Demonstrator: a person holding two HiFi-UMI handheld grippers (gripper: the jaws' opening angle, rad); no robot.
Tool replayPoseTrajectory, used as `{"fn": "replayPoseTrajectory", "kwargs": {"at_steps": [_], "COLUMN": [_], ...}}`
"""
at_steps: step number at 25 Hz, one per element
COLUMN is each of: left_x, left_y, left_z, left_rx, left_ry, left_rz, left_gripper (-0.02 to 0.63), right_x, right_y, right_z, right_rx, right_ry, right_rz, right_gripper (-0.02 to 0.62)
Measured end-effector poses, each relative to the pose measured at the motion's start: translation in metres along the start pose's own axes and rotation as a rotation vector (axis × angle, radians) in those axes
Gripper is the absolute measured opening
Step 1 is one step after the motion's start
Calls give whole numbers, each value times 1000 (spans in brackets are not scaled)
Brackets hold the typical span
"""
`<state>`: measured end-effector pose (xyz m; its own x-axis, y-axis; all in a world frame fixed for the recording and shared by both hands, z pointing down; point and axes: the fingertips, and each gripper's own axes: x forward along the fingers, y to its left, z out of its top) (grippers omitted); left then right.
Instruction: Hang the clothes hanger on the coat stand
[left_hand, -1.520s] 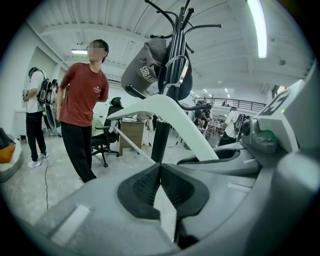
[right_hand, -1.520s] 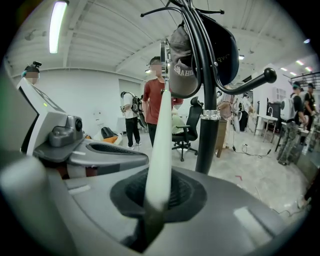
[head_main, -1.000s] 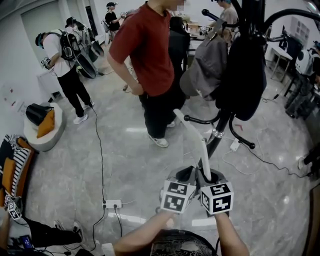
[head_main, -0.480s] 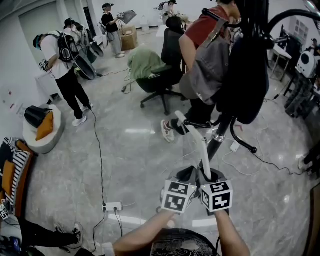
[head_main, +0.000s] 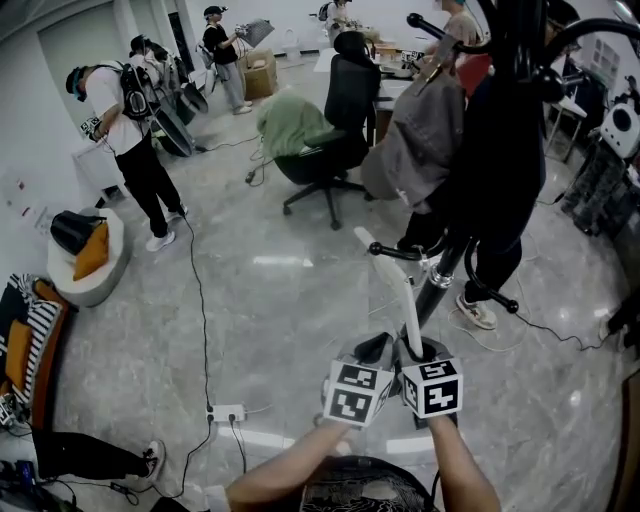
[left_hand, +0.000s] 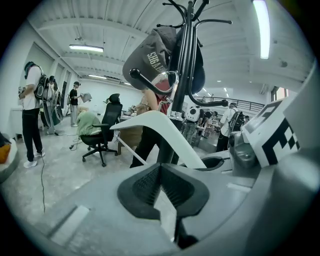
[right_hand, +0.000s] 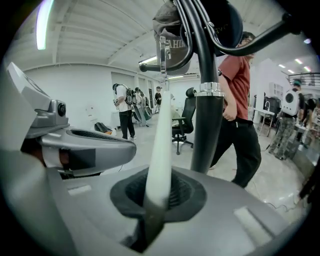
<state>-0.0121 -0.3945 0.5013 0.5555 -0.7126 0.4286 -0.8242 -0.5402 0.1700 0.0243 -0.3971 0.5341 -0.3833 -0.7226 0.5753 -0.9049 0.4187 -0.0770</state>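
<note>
- The right gripper (head_main: 415, 352) is clamped on the lower end of the white clothes hanger (head_main: 405, 295). In the right gripper view the pale bar (right_hand: 161, 135) rises straight out from between the dark pads (right_hand: 182, 192), which press on it from both sides.
- The left gripper (head_main: 372, 348) sits just beside the right one, their marker cubes nearly touching. Its jaws are closed together, and its own view shows the ribbed pads (left_hand: 147, 185) meeting at the tip with nothing pinched there.
- The hanger's white arm (left_hand: 160, 132) passes beyond the left gripper's tip and is apart from it.
- The hanger stands tilted, sloping up and to the left in the head view. Its upper end is near the lower arms of the black coat stand (head_main: 440, 285).
- In the right gripper view the hanger's metal hook (right_hand: 162, 52) shows close to a curved stand arm with a ball end (right_hand: 145, 66). It seems just beside that arm, but contact cannot be judged.
- The stand's pole (right_hand: 206, 125) rises immediately right of the hanger.
- A grey cap (left_hand: 150, 55) hangs from the stand in front of the pole (left_hand: 182, 75).
- A black garment (head_main: 500, 150) hangs on the stand's far side.
- An office chair (head_main: 335, 130) draped with a green garment (head_main: 290, 120) stands well beyond.
- A power strip (head_main: 225, 409) lies on the grey floor, left of the grippers.
</note>
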Motion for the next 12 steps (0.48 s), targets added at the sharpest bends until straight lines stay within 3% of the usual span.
{"fn": "replayPoseTrajectory", "kwargs": {"at_steps": [12], "left_x": [6], "left_y": [10], "left_z": [-2], "left_rx": [10], "left_ry": [15], "left_rz": [26], "left_gripper": [5], "right_x": [21], "right_y": [-6], "right_z": [-8], "right_rx": [5], "right_ry": [28], "right_rz": [11], "right_gripper": [34]}}
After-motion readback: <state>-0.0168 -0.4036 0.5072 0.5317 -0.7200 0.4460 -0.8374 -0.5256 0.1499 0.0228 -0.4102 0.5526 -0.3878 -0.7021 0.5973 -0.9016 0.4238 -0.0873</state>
